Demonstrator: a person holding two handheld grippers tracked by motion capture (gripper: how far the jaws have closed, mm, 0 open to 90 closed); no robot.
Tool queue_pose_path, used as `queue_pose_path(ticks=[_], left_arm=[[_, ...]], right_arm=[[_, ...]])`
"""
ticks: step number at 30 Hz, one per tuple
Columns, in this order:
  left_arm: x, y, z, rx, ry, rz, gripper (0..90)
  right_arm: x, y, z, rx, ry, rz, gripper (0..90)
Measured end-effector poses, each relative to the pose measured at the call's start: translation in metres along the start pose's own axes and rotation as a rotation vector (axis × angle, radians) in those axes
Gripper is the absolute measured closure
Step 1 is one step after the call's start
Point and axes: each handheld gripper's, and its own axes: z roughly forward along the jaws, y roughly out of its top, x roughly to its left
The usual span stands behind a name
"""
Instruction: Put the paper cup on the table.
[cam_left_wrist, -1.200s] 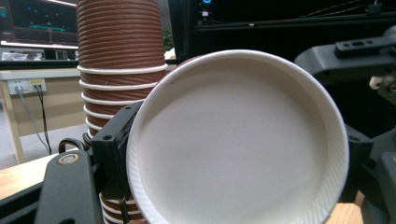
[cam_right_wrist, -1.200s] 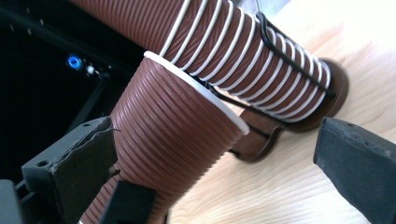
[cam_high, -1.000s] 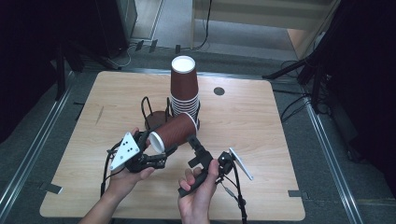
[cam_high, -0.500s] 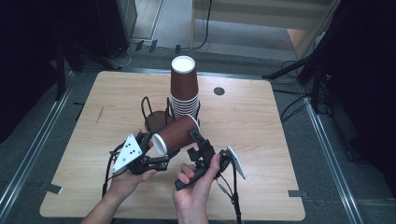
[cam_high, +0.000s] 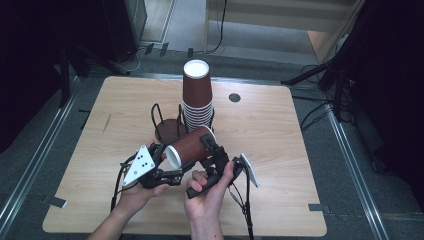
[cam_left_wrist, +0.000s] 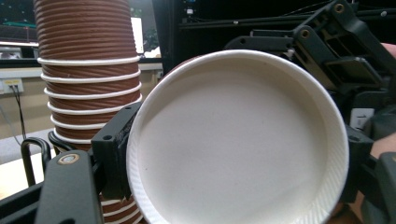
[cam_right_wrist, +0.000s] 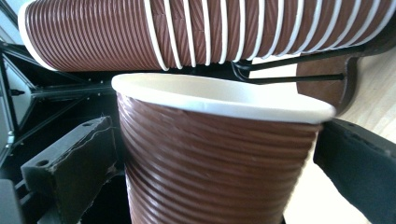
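Jaws of the left gripper (cam_high: 167, 159) pinch the rim of a brown paper cup (cam_high: 190, 147), which lies on its side above the table (cam_high: 310, 165), its white mouth turned toward the person. In the left gripper view the cup's mouth (cam_left_wrist: 238, 140) faces the camera, with one black jaw pressed against the rim at its left edge. Jaws of the right gripper (cam_high: 216, 150) stand spread on either side of the cup's ribbed wall; in the right gripper view a gap shows between the left jaw and the cup (cam_right_wrist: 219, 158), and whether the right jaw touches it I cannot tell.

Just behind the cup stands a tall stack of cups (cam_high: 197, 97) in a black wire holder (cam_high: 162, 117), close to the cup's far end, so there is little room to move that way. To the right of the hands the table lies bare out to its right edge, and bare wood also runs to the near edge and to the left edge.

Against the frame of a second ago, the right gripper has come in a little closer along the cup and lower, while the left gripper and the cup have kept their place. The stack has not shifted.
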Motion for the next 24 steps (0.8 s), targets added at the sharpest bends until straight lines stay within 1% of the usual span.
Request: queue_pose_path(ticks=[3,10,14,17,18,20,21,24], left_arm=[[-0.001,-0.0003,0.0007,-0.001,-0.008,0.001,22.8],[-0.0013,-0.0008,0.0005,0.003,-0.018,-0.003,22.8],[-0.0007,-0.0011,-0.0001,0.007,-0.018,0.0,22.7],[0.0004,-0.0011,-0.0006,0.008,-0.022,0.0,22.6],[0.0003,-0.0012,-0.0005,0.008,-0.022,0.002,22.6],[-0.0004,-0.0017,0.0001,0.009,-0.022,0.002,22.5],[-0.0007,-0.0021,0.0005,0.007,-0.024,0.005,22.3],[-0.0012,-0.0032,0.0009,0.004,-0.022,0.01,21.8]], right_arm=[[-0.0006,0.0019,0.0022,0.012,0.007,0.011,0.0],[-0.0033,0.0041,0.0063,0.046,0.023,0.009,0.2],[-0.005,0.0048,0.0073,0.059,0.016,0.018,3.5],[-0.0051,0.0057,0.0072,0.07,0.018,0.033,5.3],[-0.0056,0.0059,0.0071,0.068,0.02,0.028,5.5],[-0.0064,0.0062,0.0069,0.063,0.027,0.032,6.0],[-0.007,0.0067,0.0062,0.065,0.023,0.03,6.3],[-0.0079,0.0072,0.0052,0.063,0.027,0.041,7.2]])
